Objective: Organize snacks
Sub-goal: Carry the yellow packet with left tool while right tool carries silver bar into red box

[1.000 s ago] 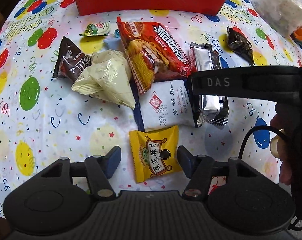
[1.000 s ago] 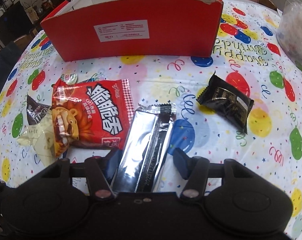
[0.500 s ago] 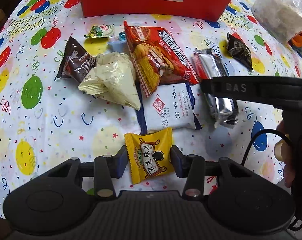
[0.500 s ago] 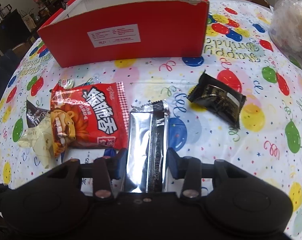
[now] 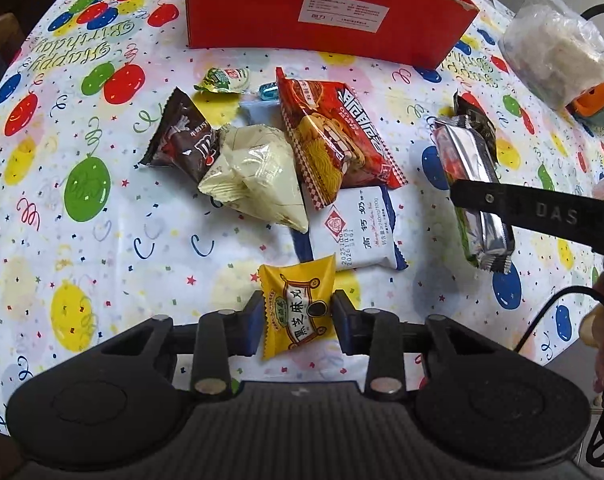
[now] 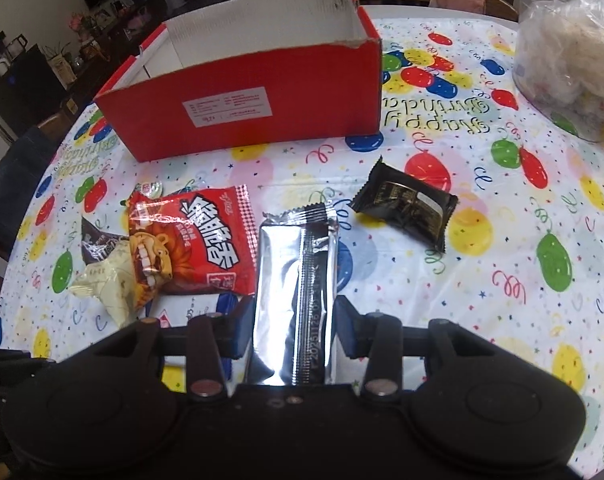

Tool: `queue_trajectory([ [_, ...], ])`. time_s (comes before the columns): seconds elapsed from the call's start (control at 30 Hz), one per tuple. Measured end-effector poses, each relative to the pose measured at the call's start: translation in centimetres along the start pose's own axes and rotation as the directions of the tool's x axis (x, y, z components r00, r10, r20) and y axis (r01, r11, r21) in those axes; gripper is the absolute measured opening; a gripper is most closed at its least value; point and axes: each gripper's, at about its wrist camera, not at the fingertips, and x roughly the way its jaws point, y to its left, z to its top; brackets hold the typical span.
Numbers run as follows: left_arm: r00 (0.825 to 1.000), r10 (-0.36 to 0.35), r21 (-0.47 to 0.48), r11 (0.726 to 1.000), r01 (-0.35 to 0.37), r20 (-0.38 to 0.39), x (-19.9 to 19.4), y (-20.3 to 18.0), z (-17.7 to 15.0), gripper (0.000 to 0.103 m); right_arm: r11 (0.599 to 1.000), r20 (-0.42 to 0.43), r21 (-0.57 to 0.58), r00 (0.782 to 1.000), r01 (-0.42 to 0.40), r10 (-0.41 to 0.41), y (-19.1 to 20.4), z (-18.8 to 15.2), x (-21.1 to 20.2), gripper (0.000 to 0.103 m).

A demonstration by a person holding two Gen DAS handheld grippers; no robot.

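A yellow snack packet [image 5: 298, 308] is clamped by the left gripper [image 5: 296, 322], and a silver bar [image 6: 296, 300] by the right gripper [image 6: 290, 326], above the tablecloth [image 6: 502, 320], near the red box [image 6: 262, 108].

The open red cardboard box [image 5: 322, 8] is cut off by the left view's top edge; the black-wrapped snack [image 5: 476, 122] is half hidden behind the silver foil packet [image 5: 468, 160].
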Motion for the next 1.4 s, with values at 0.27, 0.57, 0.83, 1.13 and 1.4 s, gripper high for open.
queue_trajectory([
  [0.27, 1.0, -0.012, -0.011, 1.0, 0.012, -0.002, -0.1, 0.8, -0.3, 0.035, 1.0, 0.035, -0.002, 0.999, -0.004, 0.004, 0.2, -0.5, -1.7, 0.04],
  [0.57, 1.0, -0.001, 0.009, 1.0, 0.0, 0.016, -0.5, 0.8, -0.4, 0.032, 1.0, 0.069, 0.0, 0.998, -0.008, 0.008, 0.7, -0.6, -2.9, 0.04],
  [0.83, 0.996, -0.027, 0.012, 1.0, 0.026, 0.087, -3.3, 1.3, 0.5, 0.032, 1.0, 0.117, -0.009, 0.993, -0.023, 0.024, 1.2, 0.6, -4.8, 0.04],
  [1.13, 0.974, -0.047, 0.034, 0.999, 0.04, 0.22, -8.0, 0.8, 4.6, 0.032, 0.998, 0.19, -0.049, 0.98, -0.043, 0.052, 1.8, 5.0, -7.3, 0.04],
  [1.4, 0.949, -0.034, 0.002, 0.999, 0.035, 0.313, -10.4, 0.8, 11.2, 0.032, 0.997, 0.247, -0.063, 0.967, -0.051, 0.065, 1.3, 11.2, -7.6, 0.04],
])
